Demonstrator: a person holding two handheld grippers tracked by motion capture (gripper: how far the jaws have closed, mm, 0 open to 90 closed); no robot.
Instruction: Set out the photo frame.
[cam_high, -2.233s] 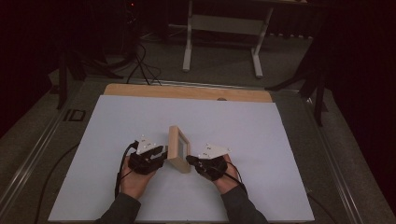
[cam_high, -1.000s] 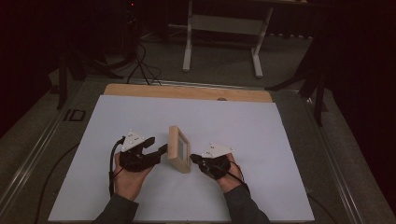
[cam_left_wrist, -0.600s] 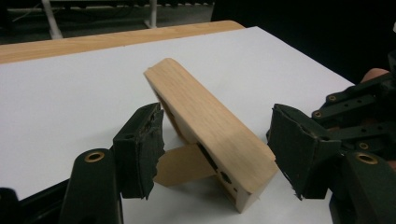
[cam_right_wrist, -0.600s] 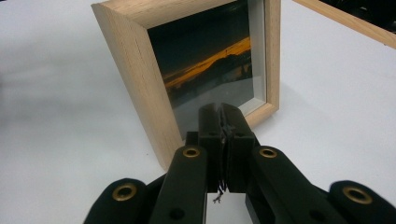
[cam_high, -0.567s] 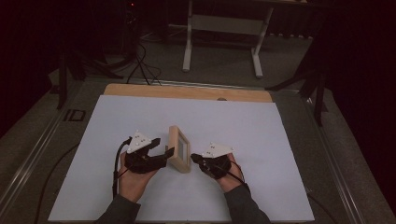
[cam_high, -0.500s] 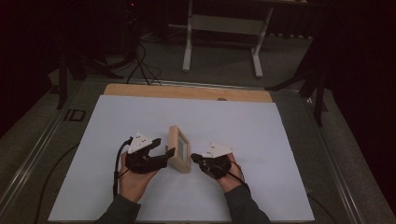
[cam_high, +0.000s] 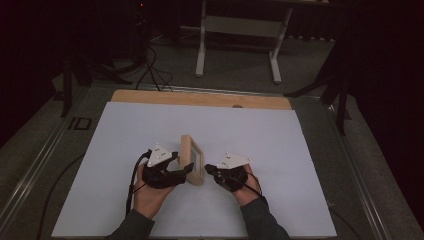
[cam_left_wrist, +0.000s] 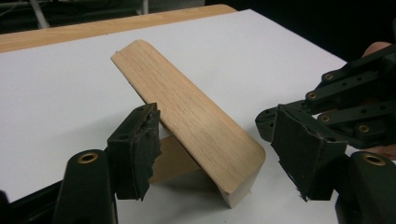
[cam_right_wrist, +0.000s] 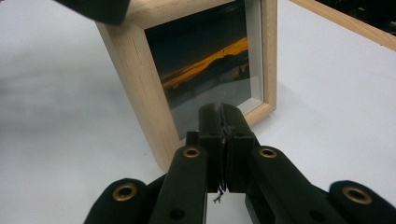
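Observation:
A small wooden picture frame (cam_high: 192, 159) stands upright near the middle of the white table (cam_high: 280, 150), propped on a back stand (cam_left_wrist: 173, 158). Its plain wooden back (cam_left_wrist: 187, 112) faces my left gripper (cam_left_wrist: 219, 144), which is open, its jaws to either side of the frame's near end. In the high view the left gripper (cam_high: 186, 170) is right against the frame's left side. My right gripper (cam_right_wrist: 223, 119) is shut and empty, its tip just short of the glass over a sunset photo (cam_right_wrist: 205, 60). From above, the right gripper (cam_high: 210, 170) sits right of the frame.
A wooden strip (cam_high: 200, 98) runs along the table's far edge. Beyond it, on the dark floor, are cables (cam_high: 150, 65) and a white stand (cam_high: 240, 30). Bare white table surface lies all around the frame.
The left gripper has moved right, up to the frame, and its jaws now flank the frame's near end. The right gripper has stayed shut in about the same spot.

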